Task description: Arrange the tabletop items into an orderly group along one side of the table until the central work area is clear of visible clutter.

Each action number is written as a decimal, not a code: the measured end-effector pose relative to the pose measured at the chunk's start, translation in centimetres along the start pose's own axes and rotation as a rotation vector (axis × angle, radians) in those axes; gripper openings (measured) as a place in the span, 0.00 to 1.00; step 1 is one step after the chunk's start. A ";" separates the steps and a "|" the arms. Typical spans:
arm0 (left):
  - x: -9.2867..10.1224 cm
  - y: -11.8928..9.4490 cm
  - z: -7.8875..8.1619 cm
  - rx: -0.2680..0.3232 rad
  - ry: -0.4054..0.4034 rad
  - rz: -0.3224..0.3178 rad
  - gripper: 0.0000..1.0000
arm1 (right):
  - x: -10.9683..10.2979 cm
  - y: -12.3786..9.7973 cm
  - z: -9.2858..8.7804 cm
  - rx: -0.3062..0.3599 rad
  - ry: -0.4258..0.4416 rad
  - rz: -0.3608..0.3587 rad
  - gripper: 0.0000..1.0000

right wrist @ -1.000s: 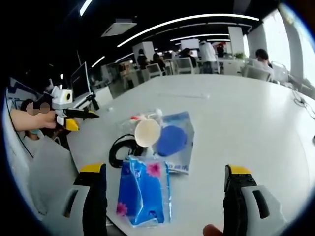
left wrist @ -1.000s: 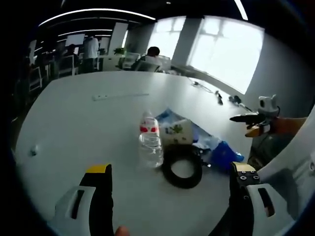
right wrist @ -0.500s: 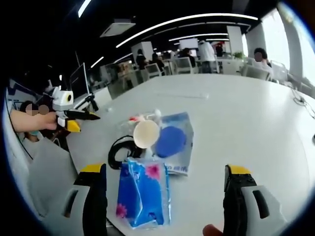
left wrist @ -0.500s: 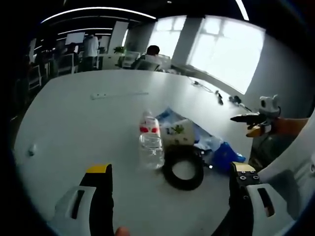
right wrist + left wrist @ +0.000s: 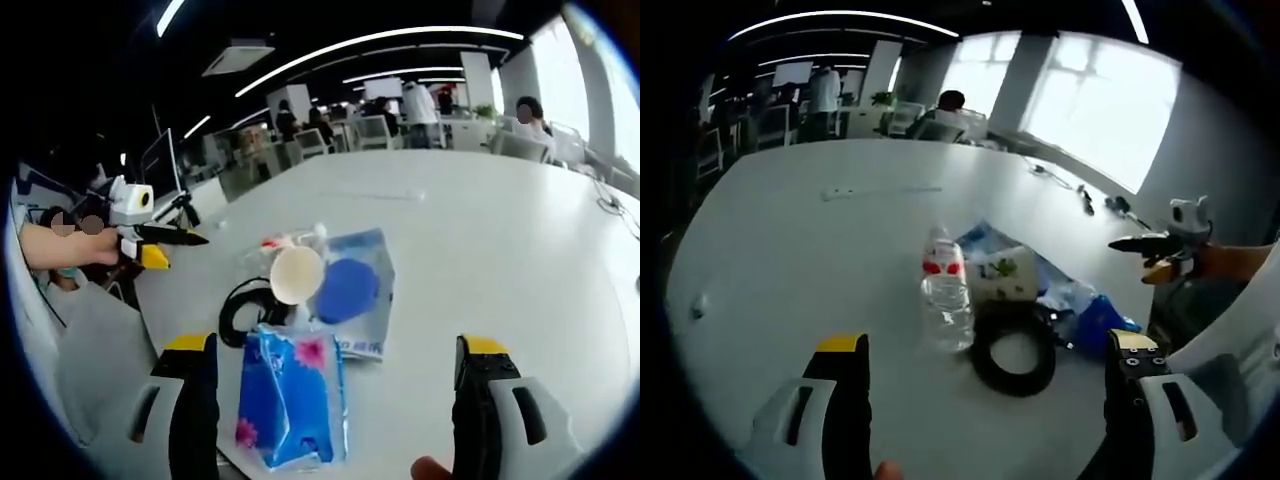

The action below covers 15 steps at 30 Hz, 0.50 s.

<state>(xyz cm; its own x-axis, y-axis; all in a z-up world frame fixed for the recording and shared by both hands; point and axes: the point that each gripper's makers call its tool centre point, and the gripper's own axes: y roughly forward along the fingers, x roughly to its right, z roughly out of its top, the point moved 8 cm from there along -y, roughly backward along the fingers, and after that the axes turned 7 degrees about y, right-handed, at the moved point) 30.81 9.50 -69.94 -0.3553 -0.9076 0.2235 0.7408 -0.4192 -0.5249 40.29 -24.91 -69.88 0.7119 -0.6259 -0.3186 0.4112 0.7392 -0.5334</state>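
In the left gripper view, a clear water bottle (image 5: 946,298) with a red label lies on the white table (image 5: 820,230), beside a black cable coil (image 5: 1014,353), a white cup (image 5: 998,274) and a blue tissue pack (image 5: 1097,320). My left gripper (image 5: 985,365) is open just short of them. The right gripper (image 5: 1160,246) shows at the right edge. In the right gripper view, the blue tissue pack (image 5: 290,397) lies between my open right gripper's (image 5: 330,365) jaws. Past it are the cup (image 5: 297,274), a blue wipes packet (image 5: 352,287) and the cable coil (image 5: 243,300). The left gripper (image 5: 150,243) hovers at the left.
A white power strip (image 5: 880,190) lies farther along the table. Cables (image 5: 1085,198) trail near the table's window side. Office chairs, desks and people (image 5: 420,105) stand beyond the table. A person's sleeve (image 5: 1240,340) is at the right of the left gripper view.
Both views have shifted slightly with the hands. The items on the table have not moved, and both grippers stay open.
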 end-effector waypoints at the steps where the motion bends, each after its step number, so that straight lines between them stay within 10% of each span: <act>1: 0.0 0.0 0.0 -0.001 -0.001 0.001 0.94 | 0.0 0.0 0.0 -0.001 -0.001 -0.001 0.97; 15: -0.3 1.8 0.7 -0.015 -0.021 0.012 0.91 | 0.0 0.8 0.5 0.003 0.009 0.005 0.96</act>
<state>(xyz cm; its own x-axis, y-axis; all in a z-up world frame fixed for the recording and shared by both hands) 32.68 8.96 -70.40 -0.3342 -0.9130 0.2340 0.7364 -0.4079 -0.5398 40.90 -24.15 -69.94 0.7088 -0.6242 -0.3285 0.4094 0.7433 -0.5291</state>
